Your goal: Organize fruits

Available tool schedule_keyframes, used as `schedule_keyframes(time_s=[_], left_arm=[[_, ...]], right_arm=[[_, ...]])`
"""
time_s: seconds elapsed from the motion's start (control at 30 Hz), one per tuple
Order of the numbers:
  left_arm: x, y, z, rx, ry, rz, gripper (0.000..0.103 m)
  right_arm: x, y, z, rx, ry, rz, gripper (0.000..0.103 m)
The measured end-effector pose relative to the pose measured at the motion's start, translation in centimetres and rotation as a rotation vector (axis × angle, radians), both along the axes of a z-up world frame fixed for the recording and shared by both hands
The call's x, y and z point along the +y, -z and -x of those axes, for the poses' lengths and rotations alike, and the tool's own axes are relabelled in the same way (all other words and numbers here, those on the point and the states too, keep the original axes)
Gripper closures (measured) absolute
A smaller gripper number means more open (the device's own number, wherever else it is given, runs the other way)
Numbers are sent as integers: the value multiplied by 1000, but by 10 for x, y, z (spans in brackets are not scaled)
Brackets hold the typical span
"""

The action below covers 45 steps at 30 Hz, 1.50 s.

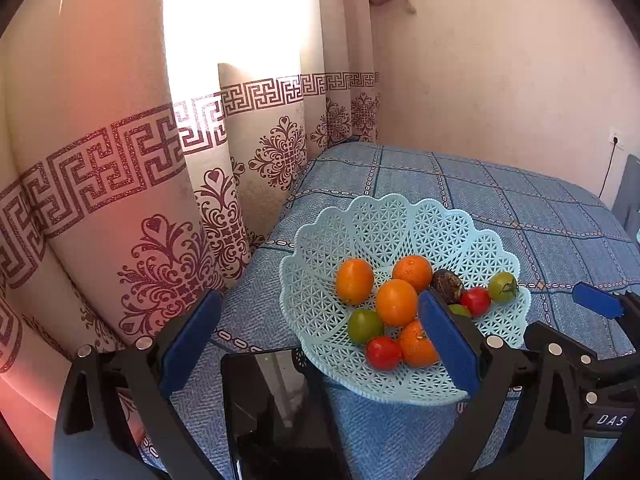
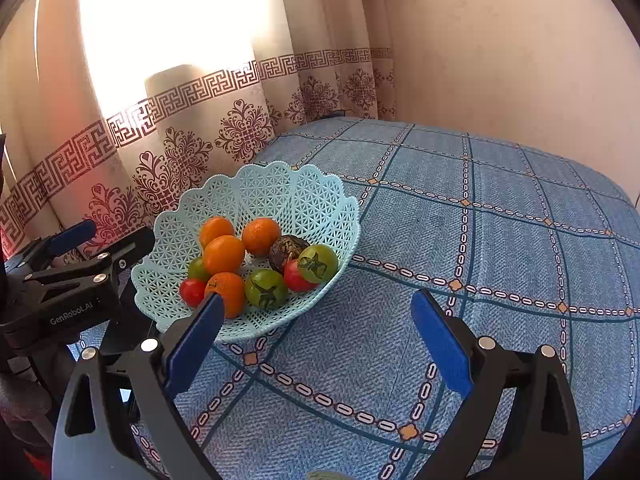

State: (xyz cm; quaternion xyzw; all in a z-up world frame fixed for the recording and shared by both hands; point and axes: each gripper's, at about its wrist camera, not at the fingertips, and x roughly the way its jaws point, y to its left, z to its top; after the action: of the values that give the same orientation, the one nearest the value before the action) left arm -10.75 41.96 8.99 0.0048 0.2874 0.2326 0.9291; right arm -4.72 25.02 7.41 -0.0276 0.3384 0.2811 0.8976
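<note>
Left wrist view: left gripper point(image 1: 320, 344) jaws spread wide, empty, hovering before basket point(image 1: 316, 240) on blue checked table point(image 1: 540, 208). Basket holds oranges point(image 1: 396, 302), red tomatoes point(image 1: 383, 353), green tomatoes point(image 1: 364, 325), one dark fruit point(image 1: 447, 285). Black phone point(image 1: 276, 412) beside basket, shown only here. Oranges firm, round, likely to roll; grip across middle. Tomatoes soft, smooth; squeeze gently.

Right wrist view: right gripper point(image 2: 320, 344) jaws released, empty, over bare cloth near basket's right. Tomato stem stars clearer here. Curtain point(image 2: 180, 140) behind.

Fruit-filled basket point(image 1: 316, 248) on blue-checked tablecloth point(image 1: 520, 200)
</note>
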Motion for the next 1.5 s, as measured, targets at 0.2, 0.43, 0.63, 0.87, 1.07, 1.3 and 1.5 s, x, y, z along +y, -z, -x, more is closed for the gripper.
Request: schedule_keyframes(time_s=[0.2, 0.43, 0.63, 0.87, 1.07, 1.3, 1.5], left_arm=[[-13, 2, 13, -3, -41, -79, 3], [-27, 5, 19, -7, -65, -153, 3], [-32, 8, 17, 13, -54, -180, 3], [-28, 10, 15, 20, -57, -176, 3], [-27, 12, 13, 27, -57, -171, 3], [-28, 13, 12, 30, -57, -171, 3], [-29, 13, 12, 27, -49, -172, 3]], right_arm=[[-4, 4, 9, -37, -9, 5, 5], [6, 8, 21, -87, -38, 81, 5], [9, 12, 23, -88, -35, 100, 5], [6, 12, 21, -89, -19, 84, 5], [8, 13, 23, -114, -23, 97, 5], [8, 12, 23, -117, -28, 89, 5], [8, 12, 24, -117, -28, 88, 5]])
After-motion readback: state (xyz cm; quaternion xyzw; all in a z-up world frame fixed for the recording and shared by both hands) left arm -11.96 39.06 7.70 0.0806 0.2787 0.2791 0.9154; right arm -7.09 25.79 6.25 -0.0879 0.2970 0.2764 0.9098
